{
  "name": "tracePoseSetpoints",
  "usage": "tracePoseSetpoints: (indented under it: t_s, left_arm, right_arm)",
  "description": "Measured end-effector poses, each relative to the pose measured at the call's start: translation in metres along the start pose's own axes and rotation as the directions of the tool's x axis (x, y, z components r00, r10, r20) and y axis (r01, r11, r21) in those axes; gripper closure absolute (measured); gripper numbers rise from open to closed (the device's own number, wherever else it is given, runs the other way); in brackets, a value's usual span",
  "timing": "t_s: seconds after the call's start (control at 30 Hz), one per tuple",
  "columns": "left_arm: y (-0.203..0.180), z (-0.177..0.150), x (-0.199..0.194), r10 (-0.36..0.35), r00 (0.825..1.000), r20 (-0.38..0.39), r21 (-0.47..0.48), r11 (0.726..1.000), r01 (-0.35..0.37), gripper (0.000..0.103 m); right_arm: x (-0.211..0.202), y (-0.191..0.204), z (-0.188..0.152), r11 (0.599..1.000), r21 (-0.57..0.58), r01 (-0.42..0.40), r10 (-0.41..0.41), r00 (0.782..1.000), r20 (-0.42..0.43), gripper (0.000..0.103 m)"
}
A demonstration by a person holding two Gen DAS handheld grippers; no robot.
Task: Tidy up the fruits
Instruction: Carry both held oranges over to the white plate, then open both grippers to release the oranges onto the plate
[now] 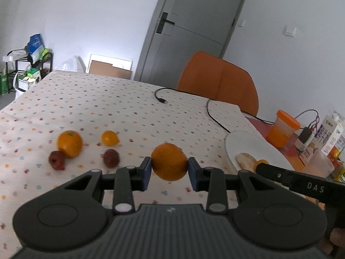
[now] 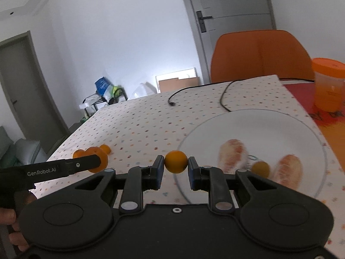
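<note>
orange chair [image 1: 217, 82] | grey door [image 1: 194, 28] | black cable [image 1: 213, 116] | milk carton [image 1: 331, 136]

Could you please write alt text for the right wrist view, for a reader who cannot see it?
The right gripper holds a small orange fruit between its fingers, near the left rim of a white plate on a dotted tablecloth. The plate carries two peeled citrus pieces and another small fruit. At left, the left gripper holds an orange.

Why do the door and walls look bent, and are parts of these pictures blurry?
Left wrist view: the fisheye lens bows the door, the held orange is fairly sharp, and the dark fruits smear. Right wrist view: the plate and its peeled pieces are blurred, while the small orange is clearer.
</note>
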State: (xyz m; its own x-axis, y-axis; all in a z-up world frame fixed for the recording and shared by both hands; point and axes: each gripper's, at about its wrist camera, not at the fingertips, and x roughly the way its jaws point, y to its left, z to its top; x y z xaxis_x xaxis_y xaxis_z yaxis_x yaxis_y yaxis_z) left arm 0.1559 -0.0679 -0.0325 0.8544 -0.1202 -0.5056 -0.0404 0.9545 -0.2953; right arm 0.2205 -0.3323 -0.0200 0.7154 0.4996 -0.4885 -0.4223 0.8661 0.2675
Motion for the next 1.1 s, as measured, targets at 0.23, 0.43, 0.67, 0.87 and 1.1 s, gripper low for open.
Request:
tracePoseSetpoints:
  t_s: [0.23,0.43,0.67,0.87,1.1]
  left_arm:
    - [-0.023,-0.004,0.004,-0.039,0.999,-0.014,0.038,0.998,0.040,0.068]
    - [-0.043,-0.006,0.010,-0.069,0.997,-0.026,0.069,0.995,0.071,0.068]
    - [-0.068,-0.006,0.015,-0.105,0.994,-0.035,0.115,0.987,0.109,0.068]
    - [-0.087,-0.007,0.022,-0.131,0.990,-0.048,0.148,0.979,0.137,0.068]
    - [-0.109,-0.010,0.030,-0.154,0.986,-0.067,0.185,0.969,0.164,0.069]
  right_arm:
    - [-0.017,-0.021,-0.008,0.999,0.030,0.042,-0.042,0.999,0.013,0.081]
    - [-0.028,-0.037,-0.014,0.996,0.059,0.071,-0.072,0.997,0.019,0.081]
    - [-0.039,-0.053,-0.018,0.992,0.097,0.077,-0.080,0.996,0.036,0.071]
    - [-0.055,-0.076,-0.021,0.984,0.162,0.075,-0.087,0.994,0.065,0.071]
    - [-0.066,-0.092,-0.025,0.975,0.203,0.086,-0.106,0.991,0.085,0.071]
